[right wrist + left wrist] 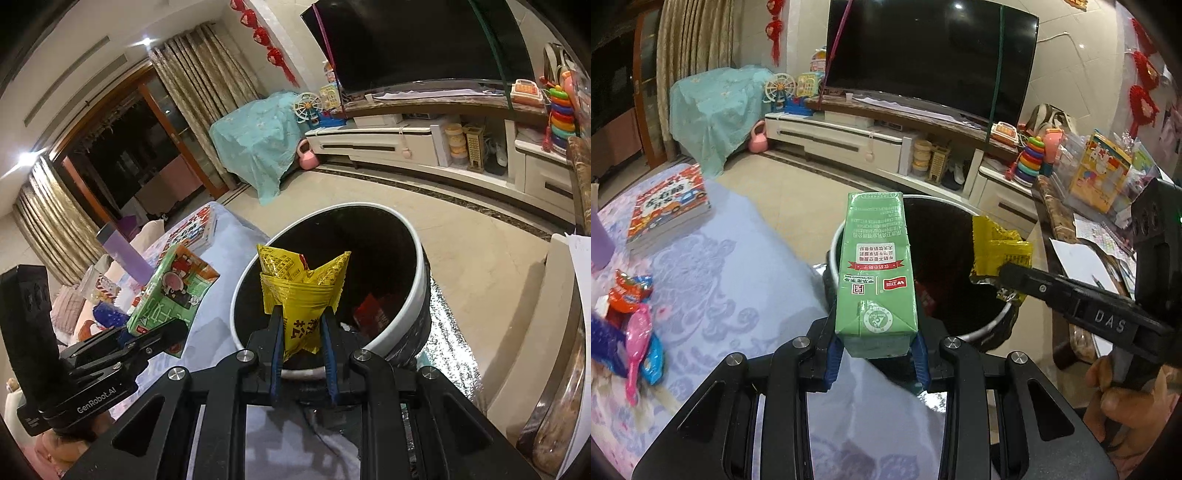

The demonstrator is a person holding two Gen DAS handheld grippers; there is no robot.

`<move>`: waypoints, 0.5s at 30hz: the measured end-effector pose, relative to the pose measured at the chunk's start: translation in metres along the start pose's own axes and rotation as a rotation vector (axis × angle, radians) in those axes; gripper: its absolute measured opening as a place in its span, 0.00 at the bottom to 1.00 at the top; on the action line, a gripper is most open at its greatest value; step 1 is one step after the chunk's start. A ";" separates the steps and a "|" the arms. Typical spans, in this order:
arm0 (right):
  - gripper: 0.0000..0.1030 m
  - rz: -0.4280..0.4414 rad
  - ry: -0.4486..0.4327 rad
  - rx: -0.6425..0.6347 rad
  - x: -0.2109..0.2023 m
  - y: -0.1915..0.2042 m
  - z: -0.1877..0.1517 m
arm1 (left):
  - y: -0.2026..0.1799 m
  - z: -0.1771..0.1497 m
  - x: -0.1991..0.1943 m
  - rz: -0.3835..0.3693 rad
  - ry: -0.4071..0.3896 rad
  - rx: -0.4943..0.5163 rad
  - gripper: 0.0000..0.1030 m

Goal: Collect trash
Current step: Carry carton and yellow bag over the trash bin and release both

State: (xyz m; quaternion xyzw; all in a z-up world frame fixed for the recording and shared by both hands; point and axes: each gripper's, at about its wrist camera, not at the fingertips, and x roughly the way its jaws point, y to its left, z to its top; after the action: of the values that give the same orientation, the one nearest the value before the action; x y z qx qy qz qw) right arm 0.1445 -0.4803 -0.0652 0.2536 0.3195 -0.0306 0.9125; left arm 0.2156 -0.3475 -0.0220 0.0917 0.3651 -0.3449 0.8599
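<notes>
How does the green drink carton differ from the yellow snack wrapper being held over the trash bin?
The green drink carton is a rigid rectangular box with crisp edges; the yellow snack wrapper is thin, crumpled foil. The carton sits in the left hand-held gripper, the wrapper in the right hand-held gripper. The carton looks larger than the wrapper. Both are clamped between blue pads at the black trash bin.

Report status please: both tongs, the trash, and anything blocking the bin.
Left tongs shut on green carton. Right tongs shut on yellow wrapper. Both over open bin. Nothing blocking the mouth.
</notes>
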 end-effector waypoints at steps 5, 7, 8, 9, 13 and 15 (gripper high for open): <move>0.18 -0.015 0.010 -0.009 0.004 -0.003 0.007 | -0.009 0.007 0.008 0.002 0.004 0.025 0.29; 0.18 -0.021 0.016 -0.012 0.006 -0.004 0.009 | -0.010 0.008 0.012 0.002 0.009 0.031 0.29; 0.18 -0.025 0.018 -0.014 0.006 -0.004 0.009 | -0.010 0.009 0.013 0.004 0.012 0.032 0.29; 0.18 -0.028 0.020 -0.016 0.007 -0.004 0.010 | -0.010 0.009 0.015 0.003 0.015 0.031 0.29; 0.18 -0.032 0.026 -0.015 0.008 -0.007 0.013 | -0.009 0.009 0.020 0.000 0.027 0.026 0.29; 0.18 -0.034 0.028 -0.016 0.009 -0.007 0.014 | -0.010 0.009 0.023 0.002 0.027 0.031 0.29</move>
State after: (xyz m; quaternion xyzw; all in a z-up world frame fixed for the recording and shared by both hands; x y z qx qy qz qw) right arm 0.1581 -0.4927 -0.0643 0.2409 0.3368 -0.0401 0.9094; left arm 0.2254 -0.3704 -0.0301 0.1103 0.3712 -0.3483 0.8537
